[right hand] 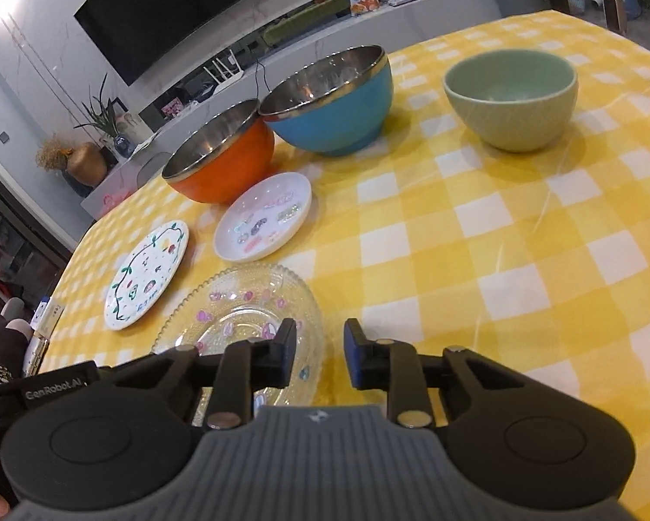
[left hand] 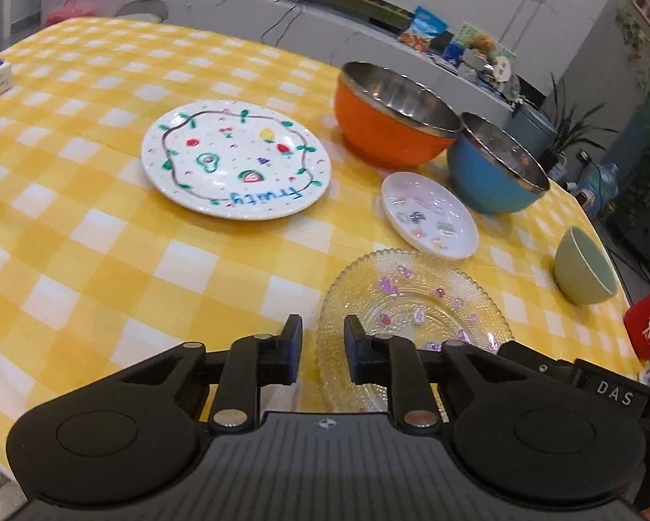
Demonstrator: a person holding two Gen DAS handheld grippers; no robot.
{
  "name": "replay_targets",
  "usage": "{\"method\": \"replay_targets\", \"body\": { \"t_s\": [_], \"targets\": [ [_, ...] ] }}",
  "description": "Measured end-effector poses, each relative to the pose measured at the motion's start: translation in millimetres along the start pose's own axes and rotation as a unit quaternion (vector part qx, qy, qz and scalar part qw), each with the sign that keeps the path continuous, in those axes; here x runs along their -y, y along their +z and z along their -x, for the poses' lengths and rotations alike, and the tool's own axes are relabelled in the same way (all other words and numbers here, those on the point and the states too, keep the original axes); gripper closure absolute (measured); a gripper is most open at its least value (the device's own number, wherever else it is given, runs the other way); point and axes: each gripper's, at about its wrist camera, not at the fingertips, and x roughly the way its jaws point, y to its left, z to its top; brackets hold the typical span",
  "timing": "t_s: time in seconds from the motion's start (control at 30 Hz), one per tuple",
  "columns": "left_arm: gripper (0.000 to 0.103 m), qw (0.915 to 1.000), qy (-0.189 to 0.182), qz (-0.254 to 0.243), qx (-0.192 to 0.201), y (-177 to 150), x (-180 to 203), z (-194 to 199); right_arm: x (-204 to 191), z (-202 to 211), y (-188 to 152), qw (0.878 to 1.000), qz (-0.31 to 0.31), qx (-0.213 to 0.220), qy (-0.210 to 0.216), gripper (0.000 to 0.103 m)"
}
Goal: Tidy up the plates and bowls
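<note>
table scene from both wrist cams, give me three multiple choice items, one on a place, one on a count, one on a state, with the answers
1. What lies nearest the left gripper?
A. clear beaded glass plate
B. large white fruit-painted plate
C. pale green ceramic bowl

2. How many bowls stand on the yellow checked tablecloth?
A. two
B. three
C. five

3. How is the orange steel-lined bowl?
A. upside down
B. stacked inside another bowl
C. upright and empty

Answers:
1. A, the glass plate's rim sits just beyond the fingertips.
2. B, the orange one, the blue steel-lined bowl and the green one.
3. C, its bare steel inside faces up.
</note>
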Motion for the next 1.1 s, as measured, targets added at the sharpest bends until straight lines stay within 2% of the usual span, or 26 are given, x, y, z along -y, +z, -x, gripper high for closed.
{"method": "replay_targets", "body": {
  "t_s": [0.03,0.13,0.27,0.5,0.77,0.97,1.1],
  "targets": [
    [0.088,1.0000,-0.002,-0.007,0.000,0,2,0,0,-1,0,1.000,-0.001,-0.005,0.006,0.090],
    [0.089,0.9996,0.008,-0.026,0.004,-2,7,1,-1,-1,-2,1.000,0.002,-0.005,0.008,0.094],
    [0.091,0.9998,0.008,-0.020,0.002,-2,4,5,2,-1,-3,1.000,-0.012,-0.009,0.013,0.095],
    [0.093,0.9997,0.019,-0.010,0.011,4,-6,27,-7,5,-4,0.999,-0.014,-0.013,0.047,0.096],
    [0.093,0.9982,0.057,0.013,0.014,2,-37,50,-36,-4,-17,0.995,-0.008,-0.030,0.092,0.097],
    [0.093,0.9972,0.065,0.036,0.003,-1,-59,47,-51,-16,-28,0.994,0.006,-0.052,0.096,0.098],
    [0.093,0.9974,0.067,0.024,0.004,-3,-59,44,-53,-19,-30,0.995,0.019,-0.053,0.088,0.098]
  ]
}}
